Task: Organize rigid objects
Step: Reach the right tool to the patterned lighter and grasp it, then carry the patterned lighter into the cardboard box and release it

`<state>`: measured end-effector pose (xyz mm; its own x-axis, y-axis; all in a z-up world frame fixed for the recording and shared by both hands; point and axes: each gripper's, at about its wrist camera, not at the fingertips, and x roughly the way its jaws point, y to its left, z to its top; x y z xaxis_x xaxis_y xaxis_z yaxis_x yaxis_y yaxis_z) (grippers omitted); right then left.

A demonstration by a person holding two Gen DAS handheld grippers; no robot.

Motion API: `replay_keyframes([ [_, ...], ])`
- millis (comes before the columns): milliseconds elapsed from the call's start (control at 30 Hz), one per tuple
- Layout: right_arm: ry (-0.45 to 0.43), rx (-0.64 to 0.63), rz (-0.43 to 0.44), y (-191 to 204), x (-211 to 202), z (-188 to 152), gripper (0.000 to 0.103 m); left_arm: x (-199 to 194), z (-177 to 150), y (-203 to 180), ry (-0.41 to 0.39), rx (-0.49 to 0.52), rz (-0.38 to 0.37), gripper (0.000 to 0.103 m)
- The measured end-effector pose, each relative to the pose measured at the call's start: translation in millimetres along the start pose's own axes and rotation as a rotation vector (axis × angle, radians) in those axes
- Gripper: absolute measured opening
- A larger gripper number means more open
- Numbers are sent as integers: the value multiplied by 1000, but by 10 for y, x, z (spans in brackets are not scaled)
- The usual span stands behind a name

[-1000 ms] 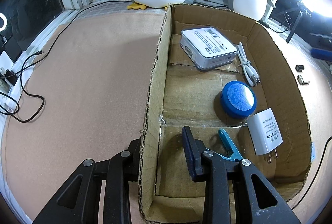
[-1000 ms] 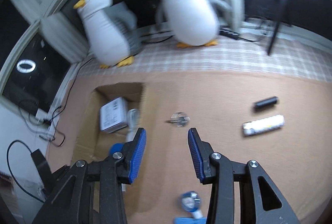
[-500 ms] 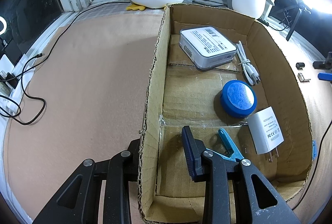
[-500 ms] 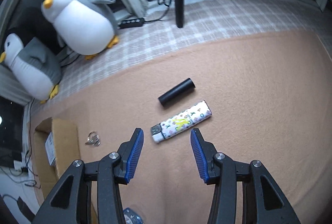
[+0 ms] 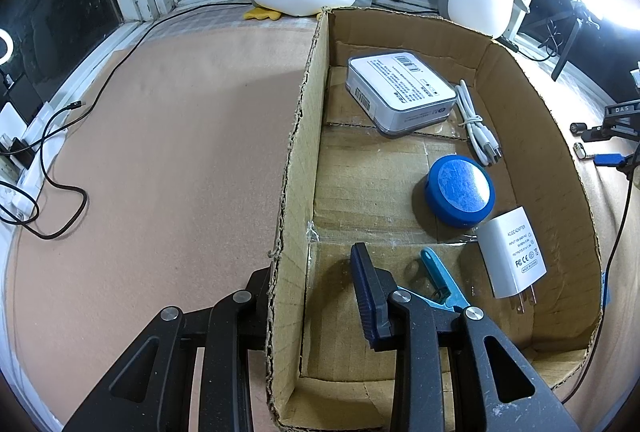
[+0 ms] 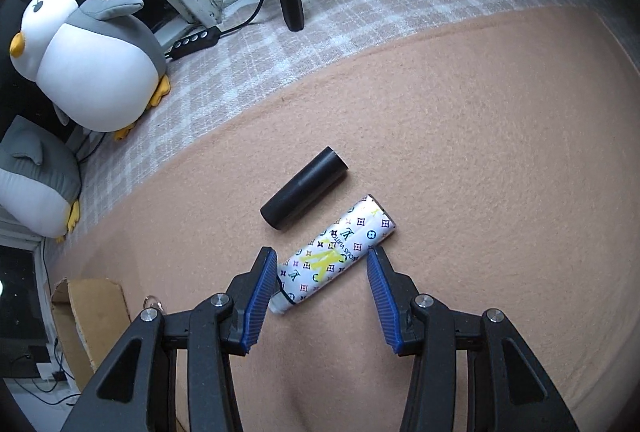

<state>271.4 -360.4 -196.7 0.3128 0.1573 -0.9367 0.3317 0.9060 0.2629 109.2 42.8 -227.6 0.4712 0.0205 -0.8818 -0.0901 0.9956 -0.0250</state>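
Peach mat, box (image 5: 532, 120) half filled.
My right gripper (image 6: 322, 274) straddles the lighter (image 6: 334, 252), unclamped; next, squeeze. Left gripper (image 5: 316, 292) pinches the box wall.

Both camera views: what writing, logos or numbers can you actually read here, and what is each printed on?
"AC/DC ADAPTER", "FC": white charger in the cardboard box.
"LOUIS VUITTON", "LV" monograms: patterned lighter.
"DAS": black device at the left view's right edge.
White boxed item: barcodes and fine print, too small to read.
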Motion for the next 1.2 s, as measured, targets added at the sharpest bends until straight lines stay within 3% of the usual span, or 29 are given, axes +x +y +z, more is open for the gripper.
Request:
replay_keyframes([
  [333,17,-153,-100,219,65,16,43,-1,5,14,-1,-3,-3,33],
  [600,32,-232,-117,169,32,-43,19,1,8,14,0,-3,-4,33],
  [700,34,-233,-98,68,5,-88,10,5,11,10,-1,0,-4,33],
  [967,48,-203,40,-183,-171,-343,10,4,6,-10,-3,6,2,33],
  [1200,38,-269,141,108,-455,-617,10,-1,4,-17,-5,8,4,33],
])
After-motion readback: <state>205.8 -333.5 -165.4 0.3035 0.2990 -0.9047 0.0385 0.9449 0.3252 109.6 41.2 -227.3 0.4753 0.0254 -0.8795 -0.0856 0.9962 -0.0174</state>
